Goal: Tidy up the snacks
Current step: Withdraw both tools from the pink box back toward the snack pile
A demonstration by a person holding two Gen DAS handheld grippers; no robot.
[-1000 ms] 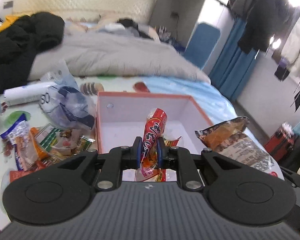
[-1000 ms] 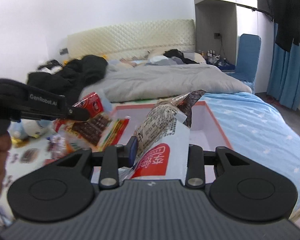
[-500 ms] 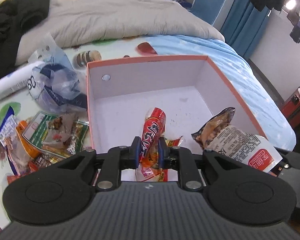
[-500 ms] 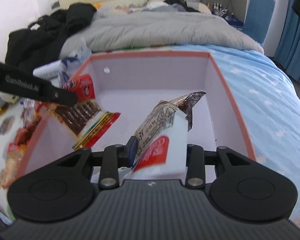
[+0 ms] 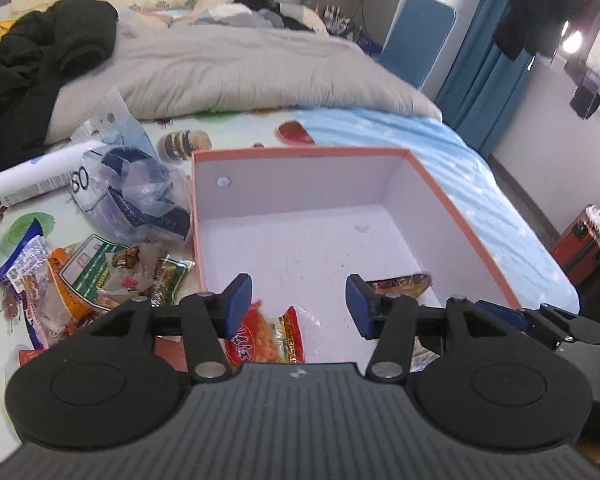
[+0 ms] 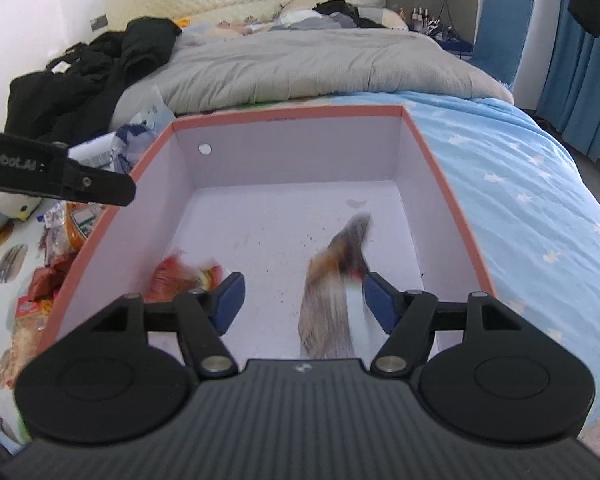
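Observation:
An orange-rimmed cardboard box point(image 5: 300, 153) with a white inside stands on the bed. My left gripper point(image 5: 298, 302) hangs over its near edge. Its jaws are opening, and the red snack packet point(image 5: 256, 340) lies loose below them on the box floor. In the right wrist view my right gripper point(image 6: 303, 296) is over the same box point(image 6: 288, 112). Its jaws are opening too. A brown-and-white snack packet point(image 6: 332, 292) shows blurred between them, free of the pads. The red packet point(image 6: 176, 276) lies at the left.
Several loose snack packets point(image 5: 100, 276) lie left of the box, with a clear plastic bag point(image 5: 136, 200) and a white tube point(image 5: 40, 180) behind. A grey duvet point(image 5: 240, 72) and black clothes point(image 5: 40, 60) fill the far bed. The blue sheet point(image 6: 520, 184) borders the box's right side.
Both grippers have opened and let go of their packets. The red packet and the brown-and-white packet have dropped into the box. The right gripper came down over the box.

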